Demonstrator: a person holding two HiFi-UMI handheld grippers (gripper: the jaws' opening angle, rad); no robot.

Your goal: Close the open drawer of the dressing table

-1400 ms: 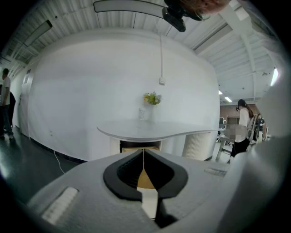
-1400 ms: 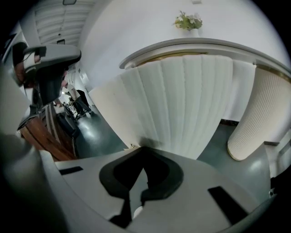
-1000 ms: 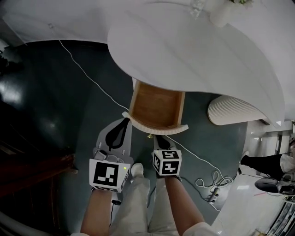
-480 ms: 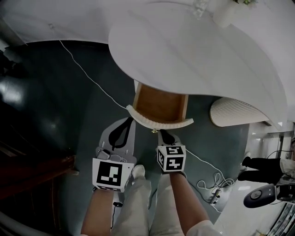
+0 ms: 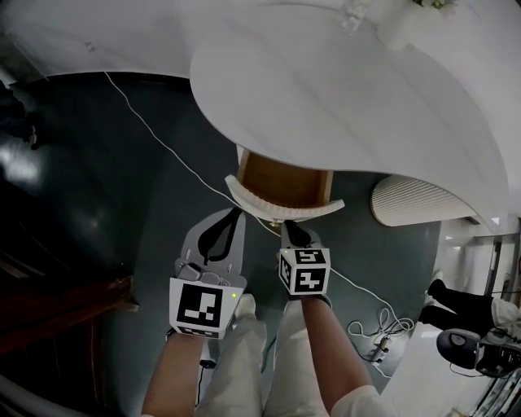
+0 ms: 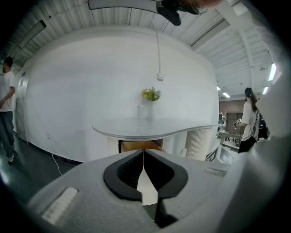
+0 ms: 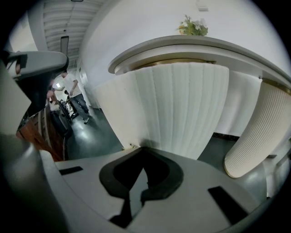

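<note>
Drawer (image 5: 281, 186) juts from the desk (image 5: 342, 89). Right tongs (image 5: 286, 231), closed and empty, are at its front. Left tongs (image 5: 231, 215), also closed, are just beside.

White curved bench (image 5: 350, 98) spreading across upper head view. White vase (image 5: 391, 26) holding flowers (image 6: 150, 94) standing near far edge, clear glass (image 5: 350, 15) sitting just beside. Dark glossy floor (image 5: 106, 204) lying below. White cable (image 5: 155, 134) running across floor, passing under bench. Coiled cable (image 5: 376, 322) lying at right. Ribbed white pedestal (image 5: 411, 199) standing beneath bench edge.
</note>
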